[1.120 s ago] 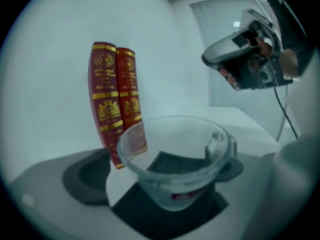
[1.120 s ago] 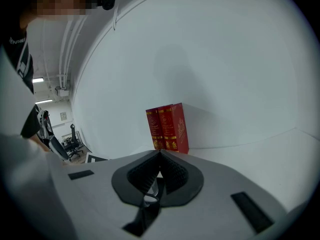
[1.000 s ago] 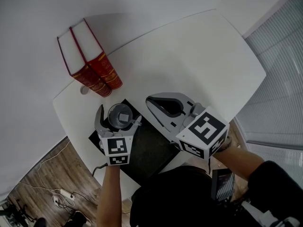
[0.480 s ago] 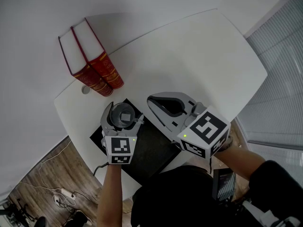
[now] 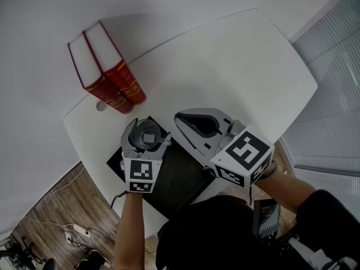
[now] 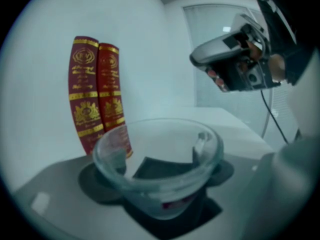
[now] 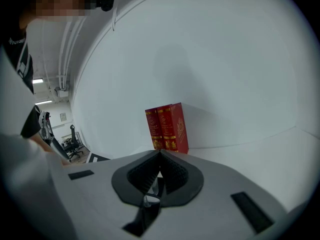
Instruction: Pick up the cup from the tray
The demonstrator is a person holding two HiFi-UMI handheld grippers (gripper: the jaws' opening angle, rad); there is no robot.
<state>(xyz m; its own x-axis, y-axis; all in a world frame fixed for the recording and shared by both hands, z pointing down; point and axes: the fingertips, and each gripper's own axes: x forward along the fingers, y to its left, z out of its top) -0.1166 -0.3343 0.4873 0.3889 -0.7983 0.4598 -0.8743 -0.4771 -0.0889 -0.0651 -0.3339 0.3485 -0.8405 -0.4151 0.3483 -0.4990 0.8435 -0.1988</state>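
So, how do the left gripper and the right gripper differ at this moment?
The left gripper has just been closing its jaws on the glass cup over the black tray; the right gripper is shut and empty, over the white table. Both face the red books.

Red books (image 6: 97, 96): gold crests and bands on spines; lettering I cannot read.
Marker cubes (image 5: 243, 157): coded squares only.

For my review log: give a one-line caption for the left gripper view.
Left gripper, jaws just closing, clasps the clear glass cup on the black tray; two red books stand behind.
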